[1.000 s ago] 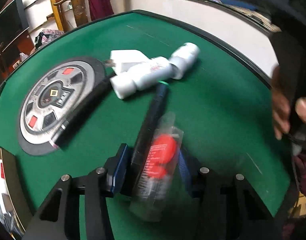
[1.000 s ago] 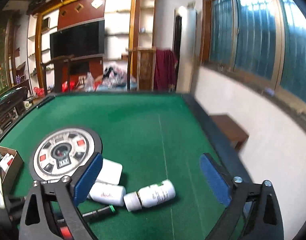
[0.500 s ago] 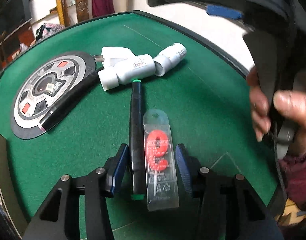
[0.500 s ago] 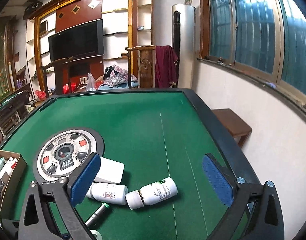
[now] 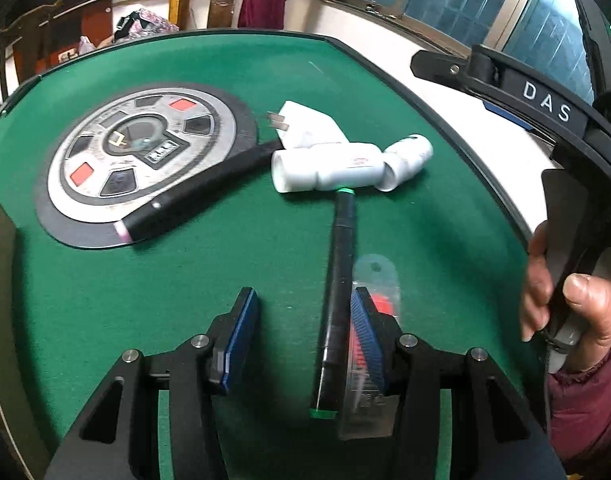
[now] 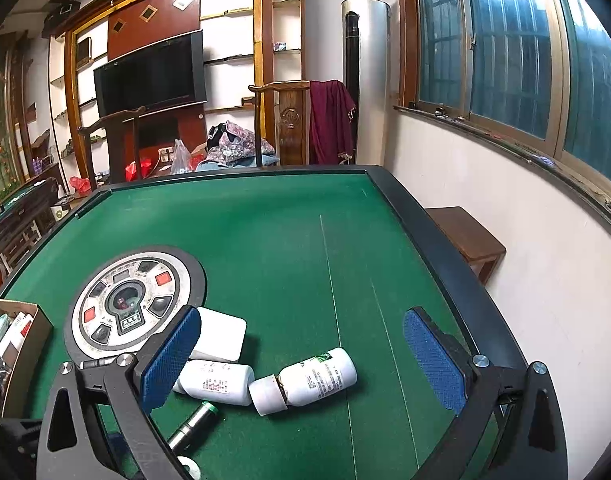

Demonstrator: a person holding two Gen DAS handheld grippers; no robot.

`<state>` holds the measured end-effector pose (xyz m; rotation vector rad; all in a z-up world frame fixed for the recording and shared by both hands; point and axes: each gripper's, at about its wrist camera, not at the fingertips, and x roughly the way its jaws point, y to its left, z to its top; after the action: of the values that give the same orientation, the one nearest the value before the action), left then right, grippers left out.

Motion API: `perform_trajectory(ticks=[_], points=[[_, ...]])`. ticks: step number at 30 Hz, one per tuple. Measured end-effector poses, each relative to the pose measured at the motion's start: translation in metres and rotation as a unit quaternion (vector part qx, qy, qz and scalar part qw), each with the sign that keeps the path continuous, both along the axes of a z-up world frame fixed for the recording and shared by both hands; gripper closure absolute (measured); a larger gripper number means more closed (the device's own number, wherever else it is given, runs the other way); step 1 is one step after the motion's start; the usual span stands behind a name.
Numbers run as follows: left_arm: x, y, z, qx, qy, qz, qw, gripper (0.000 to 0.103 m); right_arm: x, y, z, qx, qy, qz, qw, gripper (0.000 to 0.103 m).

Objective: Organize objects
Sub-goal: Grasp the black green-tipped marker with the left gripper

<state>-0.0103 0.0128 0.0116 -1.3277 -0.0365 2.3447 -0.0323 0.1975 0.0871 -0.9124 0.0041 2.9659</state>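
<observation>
The left claw [image 5: 301,344] hangs low over the green felt counter [image 5: 265,60], its 2 blue-padded jaws partly apart with nothing gripped. A long black marker with green ends [image 5: 337,304] lies on the felt between them, close to the right-hand pad. A clear flat plastic packet with a red item inside [image 5: 375,284] lies just beyond that pad, partly hidden by it. The marker's far tip touches a white plastic bottle lying on its side [image 5: 325,170]. A second white bottle with a green-printed label [image 5: 407,158] lies against its end, and a white plug adapter [image 5: 305,126] sits behind them. Another black pen [image 5: 193,200] rests across the round grey control disc [image 5: 133,156]. A cardboard box [image 6: 21,340] stands at the counter's left edge. The right claw [image 6: 301,360], held by a hand [image 5: 577,312], spreads wide and empty above the bottles.
</observation>
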Motion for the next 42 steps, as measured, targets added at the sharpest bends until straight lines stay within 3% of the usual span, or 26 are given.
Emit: perform_trajectory(ticks=[21, 31, 37, 42], points=[[0.002, 0.008, -0.002, -0.01, 0.012, 0.0, 0.9999, 0.047, -0.001, -0.004, -0.006, 0.004, -0.011, 0.004, 1.0, 0.0], [0.023, 0.033, -0.001, 0.013, -0.01, -0.057, 0.9982, 0.046, -0.006, -0.003, -0.01, -0.007, -0.025, 0.007, 1.0, 0.0], [0.002, 0.0, 0.008, 0.02, -0.009, 0.025, 0.9994, 0.047, -0.012, 0.011, -0.013, -0.036, -0.036, -0.007, 0.999, 0.0], [-0.007, 0.018, 0.009, -0.004, -0.004, 0.023, 0.9997, 0.047, -0.018, 0.019, -0.019, -0.059, -0.056, -0.014, 0.997, 0.0]])
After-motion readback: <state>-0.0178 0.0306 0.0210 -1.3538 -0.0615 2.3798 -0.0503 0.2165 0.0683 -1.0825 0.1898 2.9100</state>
